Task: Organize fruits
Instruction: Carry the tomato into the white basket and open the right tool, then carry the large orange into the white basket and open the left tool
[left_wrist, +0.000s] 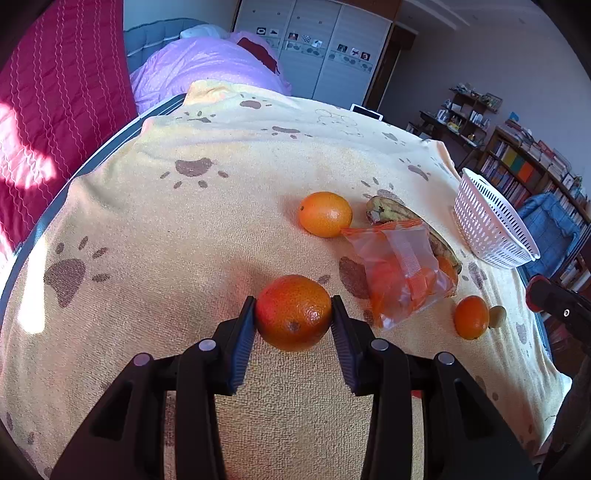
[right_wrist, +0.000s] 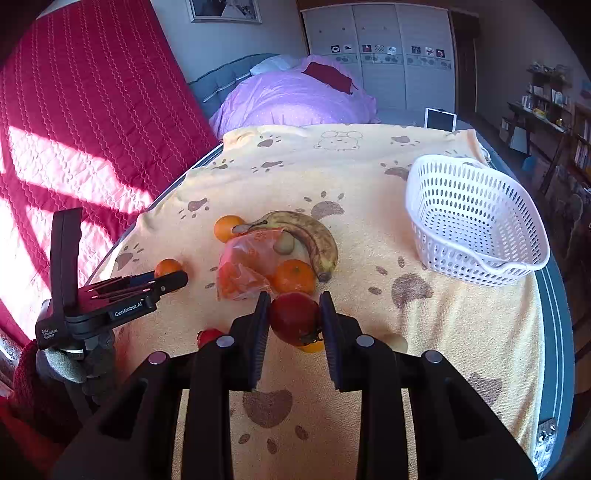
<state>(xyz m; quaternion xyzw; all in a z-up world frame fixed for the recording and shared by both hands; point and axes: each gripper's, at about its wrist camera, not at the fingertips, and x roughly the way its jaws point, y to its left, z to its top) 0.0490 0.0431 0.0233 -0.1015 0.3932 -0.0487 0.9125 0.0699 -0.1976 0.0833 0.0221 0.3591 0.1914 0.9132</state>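
My left gripper (left_wrist: 294, 314) is shut on an orange (left_wrist: 293, 313) just above the yellow paw-print towel (left_wrist: 184, 229). My right gripper (right_wrist: 294, 319) is shut on a red tomato (right_wrist: 295, 317). Another orange (left_wrist: 325, 213), a spotted banana (right_wrist: 310, 236), a clear bag of orange pieces (left_wrist: 402, 269) and a small orange (left_wrist: 471, 316) lie on the towel. The white basket (right_wrist: 476, 214) stands empty at the right. In the right wrist view the left gripper (right_wrist: 173, 278) shows at the left with its orange (right_wrist: 167, 266).
A small pale fruit (left_wrist: 497, 316) sits beside the small orange. A small red fruit (right_wrist: 208, 336) and a yellow one (right_wrist: 312, 347) lie under my right gripper. A red quilt (right_wrist: 74, 129) hangs left; a bed with purple cover (right_wrist: 295, 96) lies beyond; bookshelves (left_wrist: 517, 173) stand right.
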